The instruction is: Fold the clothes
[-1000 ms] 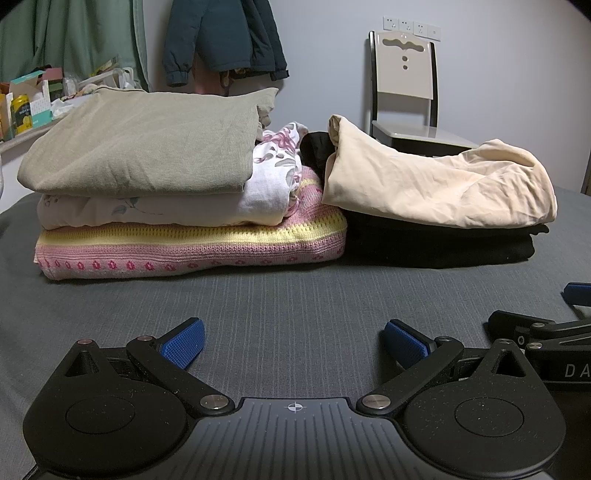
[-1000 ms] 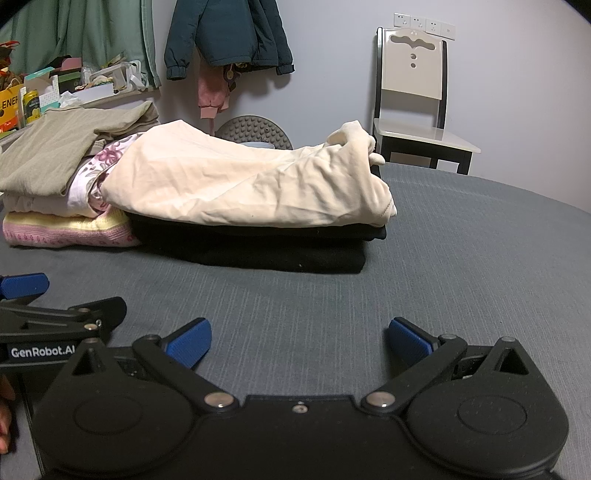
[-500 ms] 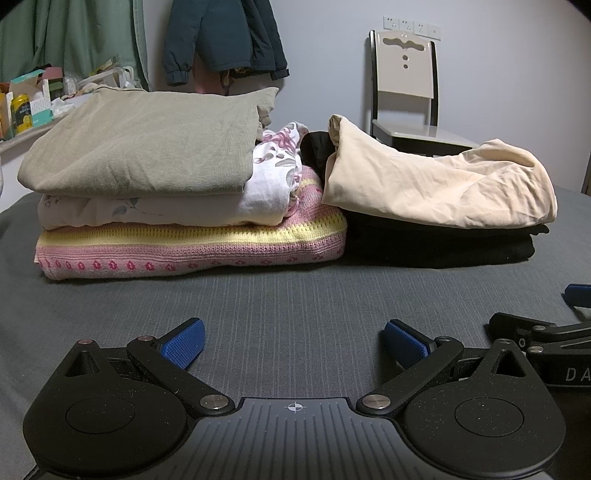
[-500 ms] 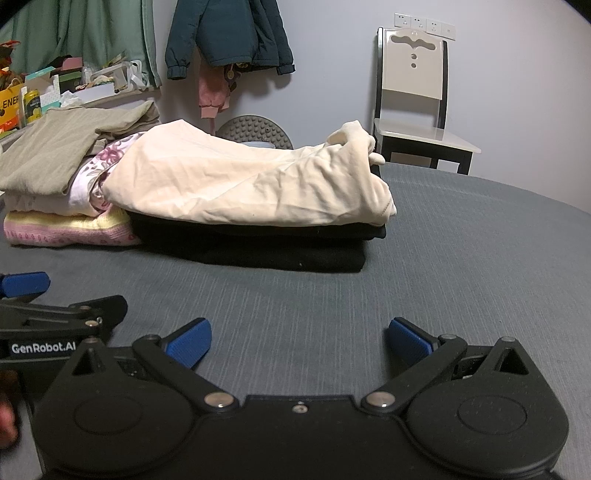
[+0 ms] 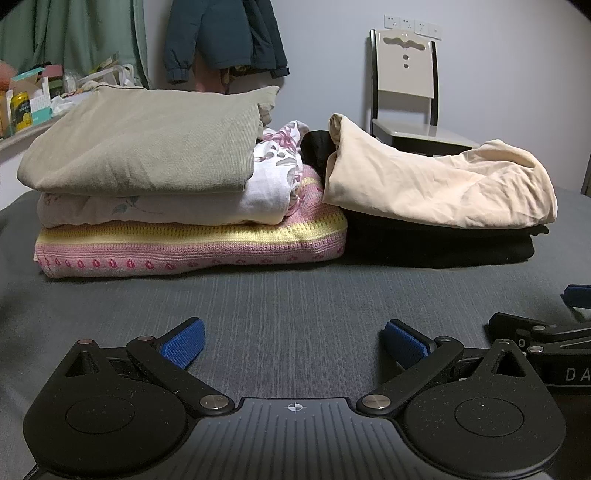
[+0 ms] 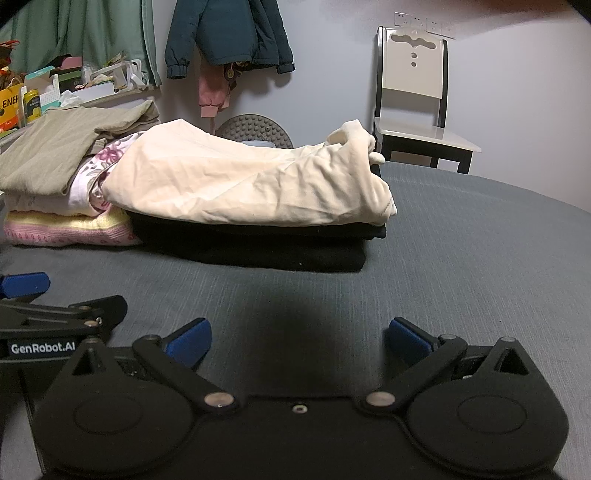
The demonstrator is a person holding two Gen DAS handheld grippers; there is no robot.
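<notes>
Nearest you, your left gripper rests low over the dark grey ribbed bedcover with its blue-padded jaws spread wide and nothing between them. Your right gripper sits just beside it in the same state: jaws apart, empty, a shadow on the cover ahead of it.

Beyond the bare strip of cover lie two stacks, touching side by side. The left stack holds three folded pieces: a pink and yellow knitted sweater with a flower band at the bottom, a white floral-print garment in the middle, and an olive-green ribbed knit top on top. The right stack holds a folded black garment, which may be one piece or two, under a cream-coloured cotton garment that is creased and loosely folded.

So you have five garments, perhaps six, all already folded and stacked. No loose piece lies on the cover in either view, so the folding looks finished or nearly so; at most the cream one could be squared up.

Farther off stand one black and cream chair, one dark teal jacket hanging on the wall, and a cluttered shelf.
</notes>
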